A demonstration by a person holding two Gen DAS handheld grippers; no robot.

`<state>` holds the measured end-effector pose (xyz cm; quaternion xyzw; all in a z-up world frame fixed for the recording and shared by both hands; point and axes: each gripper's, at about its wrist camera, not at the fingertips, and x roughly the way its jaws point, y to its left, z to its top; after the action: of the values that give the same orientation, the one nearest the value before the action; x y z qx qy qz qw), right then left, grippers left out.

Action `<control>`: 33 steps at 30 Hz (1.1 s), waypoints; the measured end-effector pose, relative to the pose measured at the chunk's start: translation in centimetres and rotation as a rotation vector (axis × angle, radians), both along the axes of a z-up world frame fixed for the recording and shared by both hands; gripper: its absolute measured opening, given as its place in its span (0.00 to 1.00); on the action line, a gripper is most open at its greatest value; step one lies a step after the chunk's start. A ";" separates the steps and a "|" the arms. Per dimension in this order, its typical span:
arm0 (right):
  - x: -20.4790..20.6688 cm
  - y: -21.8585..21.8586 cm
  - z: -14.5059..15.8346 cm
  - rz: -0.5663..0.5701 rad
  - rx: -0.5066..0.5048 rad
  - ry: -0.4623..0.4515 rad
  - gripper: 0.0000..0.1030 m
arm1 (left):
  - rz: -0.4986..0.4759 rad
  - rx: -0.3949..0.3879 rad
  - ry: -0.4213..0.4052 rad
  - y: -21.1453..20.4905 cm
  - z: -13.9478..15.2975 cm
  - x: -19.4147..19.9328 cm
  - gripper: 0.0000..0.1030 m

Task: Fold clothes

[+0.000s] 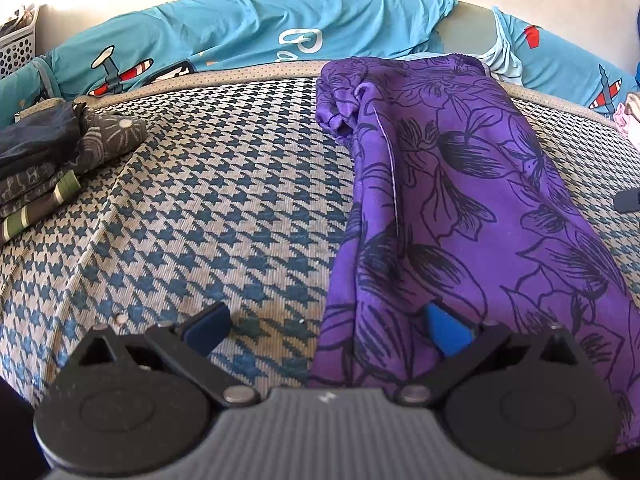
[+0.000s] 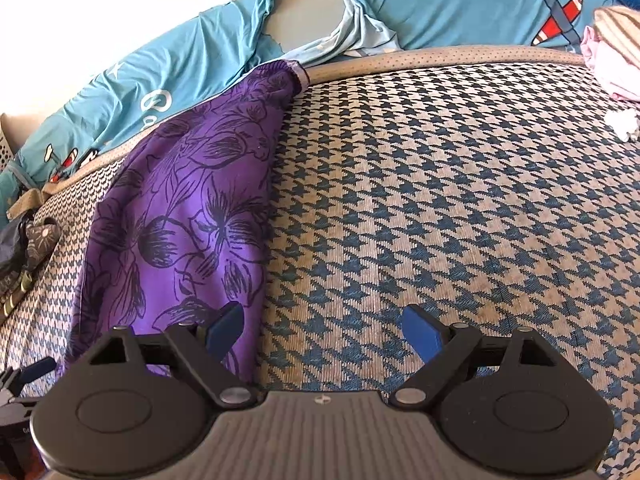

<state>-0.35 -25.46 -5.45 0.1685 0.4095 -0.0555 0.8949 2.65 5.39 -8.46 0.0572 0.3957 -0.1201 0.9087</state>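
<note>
free: houndstooth mat [image 2: 440,200] right of purple garment [image 2: 180,208] | blocked: folded pile [image 1: 44,160] far left

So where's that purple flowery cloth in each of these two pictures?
Left wrist view: the purple cloth fills the right half, running from the far mattress edge to the gripper.
Right wrist view: the same cloth lies left of centre.
Shared landmark: the blue aeroplane-print bedding behind its far end.

Both views low and close over the mattress [image 1: 180,208], facing the blue bedding [image 1: 256,28] along the wall. Shared between them: purple garment [image 2: 180,208], right in the left-wrist view, left in the right-wrist view.
</note>
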 end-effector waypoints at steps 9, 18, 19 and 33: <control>0.3 -0.5 0.1 -0.009 0.029 -0.014 0.84 | -0.002 -0.002 0.003 0.0 0.0 0.0 1.00; 0.8 -0.8 0.4 0.001 0.041 -0.037 0.84 | 0.001 0.001 0.007 0.0 0.1 0.1 1.00; 0.8 -0.9 0.4 -0.004 0.045 -0.040 0.84 | 0.001 -0.001 0.009 0.1 0.1 0.1 1.00; 1.0 -2.4 0.7 -0.076 0.093 -0.075 0.85 | 0.000 -0.001 0.007 0.1 0.1 -0.1 1.00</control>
<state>0.64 -27.84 -4.71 0.2271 0.3710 -0.0640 0.8981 2.51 5.53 -8.36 0.0565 0.3988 -0.1202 0.9074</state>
